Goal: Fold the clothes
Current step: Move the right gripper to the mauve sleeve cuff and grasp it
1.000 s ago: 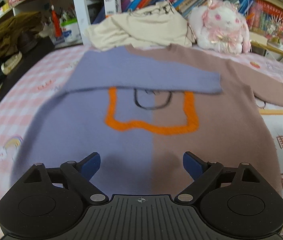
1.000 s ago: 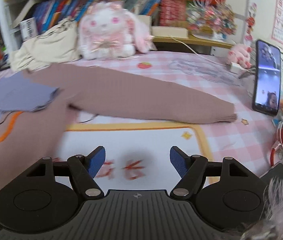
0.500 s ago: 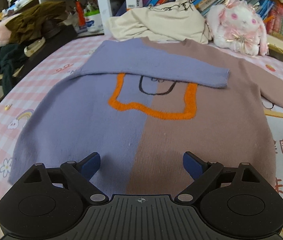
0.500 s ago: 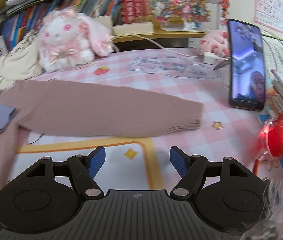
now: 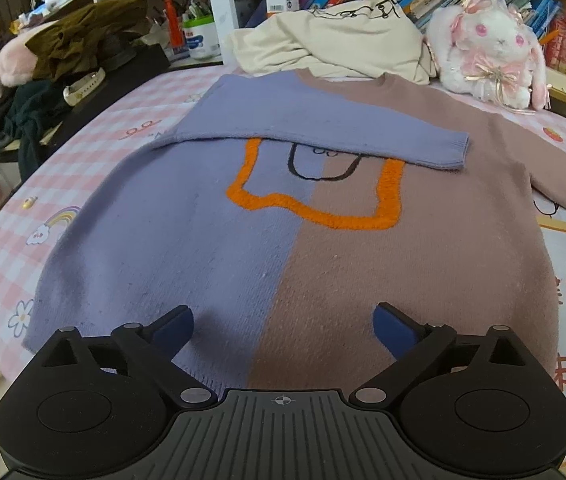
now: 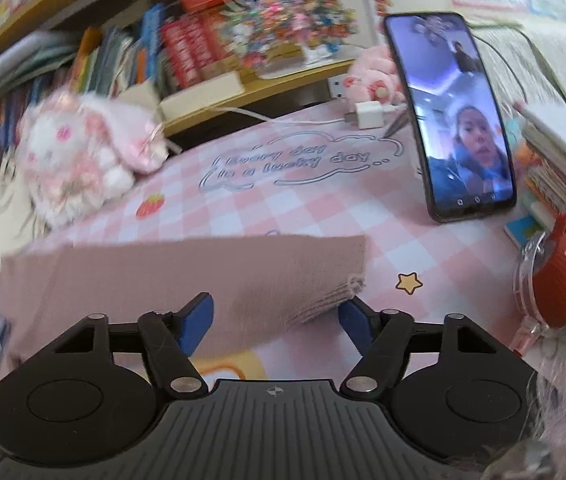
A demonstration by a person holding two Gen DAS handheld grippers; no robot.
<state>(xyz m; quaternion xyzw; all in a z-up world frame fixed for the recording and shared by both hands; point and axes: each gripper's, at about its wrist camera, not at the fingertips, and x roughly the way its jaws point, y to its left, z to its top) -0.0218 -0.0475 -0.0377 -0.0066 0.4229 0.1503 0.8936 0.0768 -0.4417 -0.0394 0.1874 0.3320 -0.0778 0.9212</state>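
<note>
Pink checked bedding (image 5: 95,152) carries the work, with bookshelves and a plush rabbit (image 5: 487,48) beyond it. Just ahead of the left claw (image 5: 283,326), whose jaws are spreading wide with nothing between them, the two-tone sweater (image 5: 283,240) lies flat, hem nearest and neckline farthest, so its long axis runs straight away from the claw. Its purple sleeve (image 5: 323,132) is already laid crosswise over the chest. The brown sleeve (image 6: 203,272) stretches from left to right in front of the right claw (image 6: 275,316), cuff at its right end beside the right pad. This claw's jaws are closing with the cuff's ribbed edge between them, though the pads do not appear to press it yet. The step in hand seems to be taking this cuff to fold it over the chest: best to catch both layers of the ribbing squarely, lift only slightly, and carry it leftward, parallel to the purple sleeve, avoiding the propped phone (image 6: 455,116) to the far right.
</note>
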